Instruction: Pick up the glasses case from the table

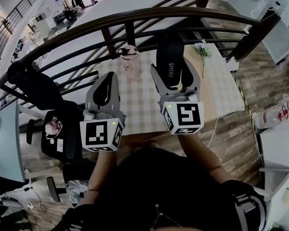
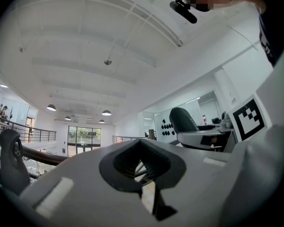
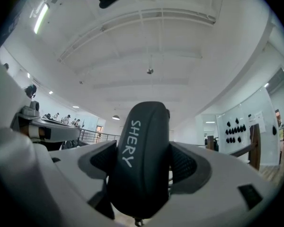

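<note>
The glasses case [image 1: 169, 57] is black, with SHERY printed in white on it. It stands up from my right gripper [image 1: 176, 78], which is shut on it well above the table [image 1: 139, 109]. In the right gripper view the glasses case [image 3: 139, 160] fills the gap between both pads, and the right gripper [image 3: 141, 181] points up at the ceiling. My left gripper [image 1: 106, 89] hangs beside it at the left, shut with nothing in it. The left gripper [image 2: 142, 167] in its own view also faces the ceiling, its pads together.
A chequered cloth covers the table. A pink bottle [image 1: 130, 61] stands at its far side, and a small bunch of flowers [image 1: 202, 49] lies at the far right. A dark curved railing [image 1: 135, 19] runs behind. A black chair [image 1: 58, 129] stands to the left.
</note>
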The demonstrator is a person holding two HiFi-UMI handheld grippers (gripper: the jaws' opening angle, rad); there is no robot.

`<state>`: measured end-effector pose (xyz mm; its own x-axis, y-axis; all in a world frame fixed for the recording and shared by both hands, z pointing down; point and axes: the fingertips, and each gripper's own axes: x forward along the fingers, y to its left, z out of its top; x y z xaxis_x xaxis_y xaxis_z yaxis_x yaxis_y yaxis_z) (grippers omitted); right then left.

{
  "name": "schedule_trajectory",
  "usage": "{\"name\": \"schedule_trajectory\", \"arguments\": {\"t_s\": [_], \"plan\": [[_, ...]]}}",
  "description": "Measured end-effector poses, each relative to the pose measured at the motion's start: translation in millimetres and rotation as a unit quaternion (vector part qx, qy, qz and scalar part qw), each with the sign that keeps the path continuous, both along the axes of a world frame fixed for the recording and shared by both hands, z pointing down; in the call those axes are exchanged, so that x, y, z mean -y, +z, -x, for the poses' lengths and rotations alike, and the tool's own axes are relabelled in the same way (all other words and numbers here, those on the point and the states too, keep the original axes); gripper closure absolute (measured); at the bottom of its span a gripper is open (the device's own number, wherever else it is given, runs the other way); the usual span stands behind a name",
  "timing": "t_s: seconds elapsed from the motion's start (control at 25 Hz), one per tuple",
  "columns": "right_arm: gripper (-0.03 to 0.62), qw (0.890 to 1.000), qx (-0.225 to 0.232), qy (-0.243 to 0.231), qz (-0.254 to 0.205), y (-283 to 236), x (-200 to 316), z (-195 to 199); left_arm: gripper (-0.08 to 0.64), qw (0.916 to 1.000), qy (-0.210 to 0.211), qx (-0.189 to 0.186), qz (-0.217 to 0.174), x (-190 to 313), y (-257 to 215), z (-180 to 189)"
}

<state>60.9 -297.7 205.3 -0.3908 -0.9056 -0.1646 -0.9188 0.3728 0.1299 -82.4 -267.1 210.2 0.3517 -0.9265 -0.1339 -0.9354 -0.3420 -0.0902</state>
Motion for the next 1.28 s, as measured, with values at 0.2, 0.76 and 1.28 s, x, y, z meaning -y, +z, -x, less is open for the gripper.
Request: {"name": "schedule_trajectory", "arguments": {"t_s": [0.2, 0.76, 1.28], "plan": [[0.249, 1.000, 0.004, -0.009, -0.001, 4.5, -4.2, -10.8, 0.548, 0.9999, -0.012, -0.004, -0.001, -7.5, 5.4, -8.3], [0.249, 1.000, 0.019, -0.023, 0.002, 20.5, -19.3, -40.4, 0.549, 0.9995, -0.032, -0.002, -0.008, -32.6, 17.7, -33.4], [0.249, 1.000, 0.020, -0.017, 0.008, 27.1, -20.1, -41.8, 0.548, 0.9997, -0.026, -0.005, -0.003, -30.5, 23.4, -36.8]]}}
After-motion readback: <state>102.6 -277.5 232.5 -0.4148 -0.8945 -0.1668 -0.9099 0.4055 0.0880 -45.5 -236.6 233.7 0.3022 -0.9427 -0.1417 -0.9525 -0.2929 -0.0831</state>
